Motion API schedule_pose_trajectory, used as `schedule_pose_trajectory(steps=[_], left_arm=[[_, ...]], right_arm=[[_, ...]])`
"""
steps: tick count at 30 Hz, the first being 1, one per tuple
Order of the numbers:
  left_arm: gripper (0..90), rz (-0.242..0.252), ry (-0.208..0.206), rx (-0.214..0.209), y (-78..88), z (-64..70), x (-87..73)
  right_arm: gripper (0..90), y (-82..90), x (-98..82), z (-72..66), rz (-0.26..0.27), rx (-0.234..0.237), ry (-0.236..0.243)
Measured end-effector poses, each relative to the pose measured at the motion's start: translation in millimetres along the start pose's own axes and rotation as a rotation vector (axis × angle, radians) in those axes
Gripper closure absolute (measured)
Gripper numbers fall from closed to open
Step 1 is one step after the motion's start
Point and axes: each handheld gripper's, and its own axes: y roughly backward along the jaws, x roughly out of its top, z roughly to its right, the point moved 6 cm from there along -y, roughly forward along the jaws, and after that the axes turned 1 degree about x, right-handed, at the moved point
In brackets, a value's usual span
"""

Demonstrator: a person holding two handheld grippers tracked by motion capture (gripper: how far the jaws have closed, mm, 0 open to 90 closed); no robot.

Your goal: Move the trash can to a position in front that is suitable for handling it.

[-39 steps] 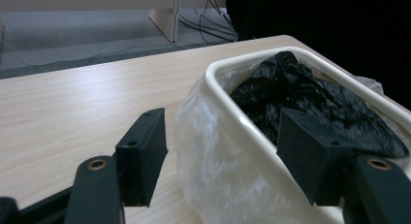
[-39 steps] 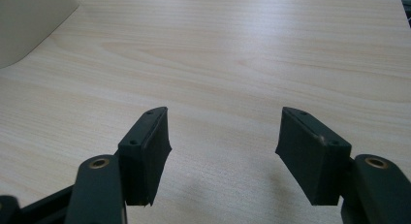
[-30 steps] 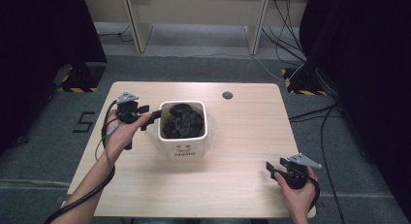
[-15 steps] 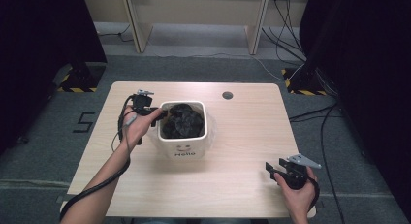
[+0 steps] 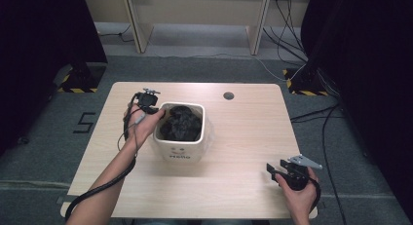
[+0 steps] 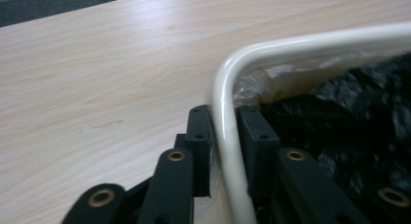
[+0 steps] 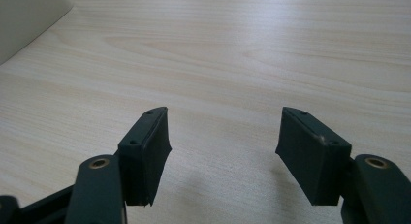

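Since the earlier pictures, the left gripper (image 5: 155, 109) has slid across the table (image 5: 243, 132) to the white bin (image 5: 179, 152), and its jaws have just been closing. Now one jaw sits outside the bin's wall and one sits inside, with the round white rim (image 6: 228, 132) between them. In the left gripper view the pads lie right against the rim on both sides, so they are pinching the bin's edge near its back left corner. The left hand (image 5: 141, 127) is just beside the bin's left side.

The white bin stands near the middle of the table. It has a clear plastic liner (image 6: 271, 78) and is full of dark, crumpled stuff (image 5: 181, 123). A small face and a word are printed on its front wall.

The right gripper (image 5: 276, 172) is well apart from the bin, near the table's front right corner, in the right hand (image 5: 298, 193). Its jaws are spread wide with bare wood between them. A corner of the bin peeks into the top left of the right gripper view.
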Motion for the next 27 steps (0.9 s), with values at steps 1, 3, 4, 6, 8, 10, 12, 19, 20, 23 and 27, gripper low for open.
schedule_pose_trajectory(steps=[1, 3, 4, 6, 8, 10, 12, 19, 20, 23, 27], left_arm=[[76.9, -0.001, -0.003, 0.015, -0.2, -0.9, 0.3], [79.0, -0.004, -0.013, 0.035, -0.4, -3.2, 0.3], [79.4, -0.006, -0.013, 0.041, -0.2, -4.4, 0.0], [79.9, -0.014, -0.017, 0.060, 0.7, -7.7, -0.9], [80.1, -0.015, -0.013, 0.068, 0.9, -9.6, -1.1], [80.5, -0.025, -0.009, 0.095, 2.4, -17.5, -2.7], [80.6, -0.028, 0.007, 0.104, 3.5, -24.0, -4.1], [80.6, -0.037, 0.059, 0.160, 8.0, -49.2, -10.2], [80.6, -0.039, 0.070, 0.168, 9.1, -53.9, -11.5], [80.6, -0.045, 0.112, 0.207, 12.9, -73.1, -16.5], [80.6, -0.051, 0.152, 0.245, 16.8, -90.8, -21.6]], right_arm=[[36.0, 0.0, 0.0, 0.0, 0.000, 0.000, 0.000], [36.0, 0.0, -0.2, 0.2, -0.001, 0.001, 0.002], [36.0, -0.1, -0.3, 0.3, -0.002, 0.002, 0.002], [36.0, -0.3, -0.4, 0.5, -0.002, 0.002, 0.001], [36.0, -0.4, -0.4, 0.6, -0.003, 0.002, 0.001], [35.9, -0.7, -0.4, 0.5, -0.003, 0.002, 0.000], [35.9, -0.6, -0.4, 0.4, -0.003, 0.002, 0.000], [35.7, -1.3, -0.9, -0.5, -0.009, 0.001, -0.007], [35.7, -1.3, -0.9, -0.5, -0.009, 0.001, -0.007], [35.6, -1.9, -1.0, 0.2, -0.010, 0.000, 0.000], [35.5, -2.2, -1.1, 0.2, -0.011, 0.000, 0.004]])
